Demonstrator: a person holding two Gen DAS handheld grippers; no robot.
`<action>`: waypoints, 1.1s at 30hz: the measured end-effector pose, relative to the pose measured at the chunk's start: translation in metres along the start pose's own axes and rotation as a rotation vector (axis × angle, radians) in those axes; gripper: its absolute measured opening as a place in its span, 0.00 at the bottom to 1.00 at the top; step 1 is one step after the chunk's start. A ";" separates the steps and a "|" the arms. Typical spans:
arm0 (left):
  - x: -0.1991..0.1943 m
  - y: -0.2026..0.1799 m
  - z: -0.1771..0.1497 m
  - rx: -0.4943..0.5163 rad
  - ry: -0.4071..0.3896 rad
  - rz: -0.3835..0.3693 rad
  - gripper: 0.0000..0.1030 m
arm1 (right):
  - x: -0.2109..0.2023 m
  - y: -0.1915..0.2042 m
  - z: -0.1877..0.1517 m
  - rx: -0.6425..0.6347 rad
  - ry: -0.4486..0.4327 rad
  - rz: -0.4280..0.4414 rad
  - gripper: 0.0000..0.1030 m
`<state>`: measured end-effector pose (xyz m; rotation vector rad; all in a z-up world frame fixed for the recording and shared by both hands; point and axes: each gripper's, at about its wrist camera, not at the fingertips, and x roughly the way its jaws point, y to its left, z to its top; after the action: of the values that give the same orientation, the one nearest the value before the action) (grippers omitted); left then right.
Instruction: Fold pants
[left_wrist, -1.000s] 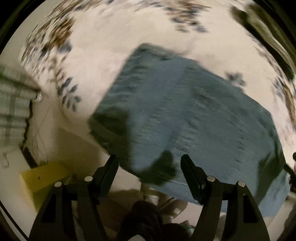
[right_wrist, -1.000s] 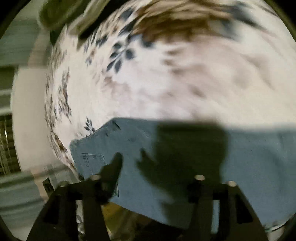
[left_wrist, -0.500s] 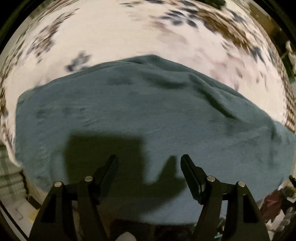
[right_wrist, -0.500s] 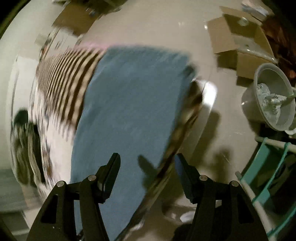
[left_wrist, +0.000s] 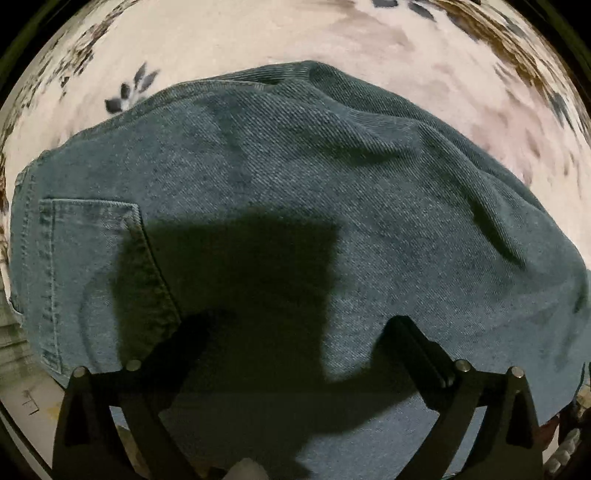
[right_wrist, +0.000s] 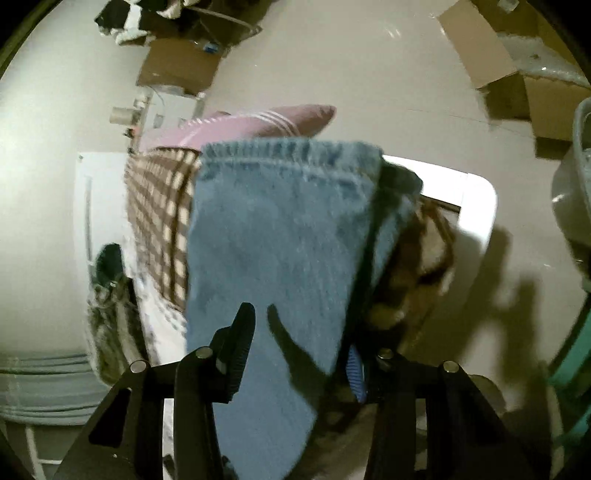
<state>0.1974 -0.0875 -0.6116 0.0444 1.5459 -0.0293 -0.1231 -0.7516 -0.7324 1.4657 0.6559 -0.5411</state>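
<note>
Blue denim pants (left_wrist: 295, 192) lie on a white floral bedspread (left_wrist: 258, 40). In the left wrist view the seat end with a back pocket (left_wrist: 92, 266) fills the frame. My left gripper (left_wrist: 299, 332) hovers just over the denim, open and empty, and casts a dark shadow on it. In the right wrist view a pant leg (right_wrist: 280, 236) stretches away, its hem (right_wrist: 288, 147) at the far end near the bed's edge. My right gripper (right_wrist: 299, 339) is open, with the leg fabric lying between its fingers.
A checked blanket (right_wrist: 159, 221) and a pink pillow (right_wrist: 258, 122) lie beside the leg. Cardboard boxes (right_wrist: 517, 74) stand on the pale floor beyond the bed. A grey bin (right_wrist: 576, 206) and a teal rack (right_wrist: 569, 362) are at the right.
My left gripper has swung over the pants and come down close to the seat end. My right gripper has turned from the bedspread to look along the leg towards the hem and the floor.
</note>
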 end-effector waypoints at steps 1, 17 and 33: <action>0.000 0.001 0.000 -0.001 -0.004 -0.001 1.00 | -0.002 0.001 0.000 -0.002 -0.003 0.042 0.46; -0.008 0.023 0.005 -0.060 -0.042 -0.013 1.00 | 0.019 0.040 0.001 -0.128 -0.107 -0.032 0.07; -0.007 0.045 0.020 -0.152 -0.056 -0.017 1.00 | 0.036 0.063 -0.018 -0.171 -0.116 -0.058 0.09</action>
<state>0.2194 -0.0433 -0.6037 -0.0897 1.4889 0.0730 -0.0548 -0.7286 -0.7117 1.2489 0.6384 -0.5956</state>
